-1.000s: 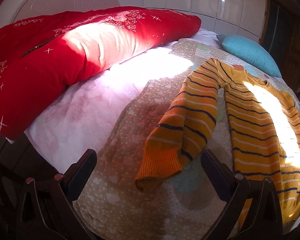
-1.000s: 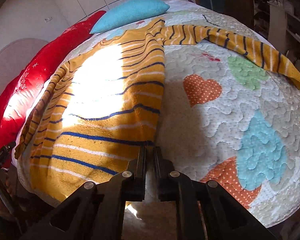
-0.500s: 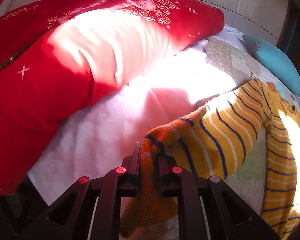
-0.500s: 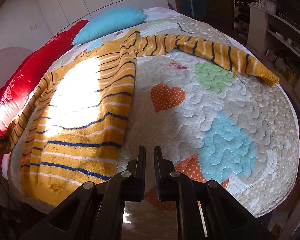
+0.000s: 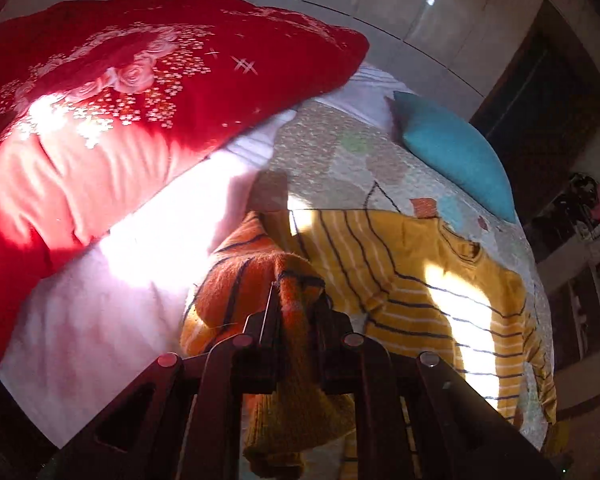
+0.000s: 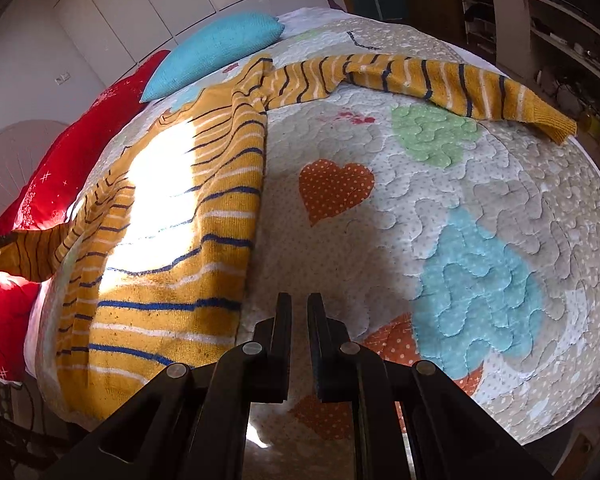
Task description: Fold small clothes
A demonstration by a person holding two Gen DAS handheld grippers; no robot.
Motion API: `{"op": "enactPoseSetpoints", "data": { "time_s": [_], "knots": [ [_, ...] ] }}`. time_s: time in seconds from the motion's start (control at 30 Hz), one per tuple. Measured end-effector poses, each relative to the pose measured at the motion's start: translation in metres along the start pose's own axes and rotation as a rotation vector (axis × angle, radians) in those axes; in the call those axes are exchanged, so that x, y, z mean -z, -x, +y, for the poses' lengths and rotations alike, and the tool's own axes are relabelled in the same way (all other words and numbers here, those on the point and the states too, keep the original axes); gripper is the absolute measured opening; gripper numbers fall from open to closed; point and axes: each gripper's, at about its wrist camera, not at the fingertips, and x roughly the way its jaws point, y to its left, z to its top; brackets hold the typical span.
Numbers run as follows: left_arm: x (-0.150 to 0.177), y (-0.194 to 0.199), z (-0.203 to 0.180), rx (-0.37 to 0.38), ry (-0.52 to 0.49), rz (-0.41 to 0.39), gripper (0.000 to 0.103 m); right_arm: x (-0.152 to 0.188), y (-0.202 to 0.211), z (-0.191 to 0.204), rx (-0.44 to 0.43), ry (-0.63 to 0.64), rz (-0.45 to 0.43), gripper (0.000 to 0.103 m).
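Note:
A yellow sweater with navy and white stripes (image 6: 188, 216) lies spread on the quilted bed (image 6: 440, 208). My left gripper (image 5: 298, 304) is shut on the sweater's left sleeve (image 5: 256, 268), near its orange cuff, and holds it lifted above the sweater body (image 5: 428, 280). The cuff hangs down below the jaws. My right gripper (image 6: 299, 312) is shut and empty, over the quilt just right of the sweater's hem. The other sleeve (image 6: 440, 80) lies stretched out to the far right. The lifted sleeve shows at the left edge of the right wrist view (image 6: 32, 256).
A large red pillow (image 5: 132, 112) lies along the left side of the bed on a white blanket (image 5: 112, 300). A teal cushion (image 5: 456, 152) sits at the head, also seen in the right wrist view (image 6: 216, 52). Shelves (image 6: 556, 28) stand at the right.
My left gripper closed on the sleeve and has carried it up and toward the sweater body. My right gripper stayed shut and drew back from the hem.

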Motion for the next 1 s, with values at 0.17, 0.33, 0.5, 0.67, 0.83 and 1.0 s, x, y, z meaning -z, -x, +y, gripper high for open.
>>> {"op": "enactPoseSetpoints", "data": {
  "time_s": [0.17, 0.33, 0.5, 0.67, 0.83, 1.0],
  "knots": [
    [0.015, -0.050, -0.130, 0.192, -0.092, 0.088, 0.013, 0.002, 0.003, -0.021, -0.024, -0.037, -0.013, 0.009],
    [0.065, -0.117, -0.245, 0.271, -0.212, 0.189, 0.014, 0.004, 0.011, -0.050, -0.032, -0.082, -0.034, 0.009],
    [0.104, -0.148, -0.284, 0.354, -0.233, 0.295, 0.041, -0.002, 0.025, -0.062, -0.001, -0.068, -0.068, 0.011],
    [0.118, -0.102, -0.261, 0.367, -0.287, 0.243, 0.067, -0.020, 0.030, -0.051, 0.007, -0.008, -0.090, 0.024],
    [0.136, -0.034, -0.200, 0.216, -0.335, 0.127, 0.073, -0.054, 0.016, 0.005, -0.119, 0.088, -0.088, 0.030],
    [0.163, 0.008, -0.135, 0.131, -0.285, 0.039, 0.079, -0.102, -0.040, 0.070, -0.222, 0.129, -0.049, 0.052]
  ]
}}
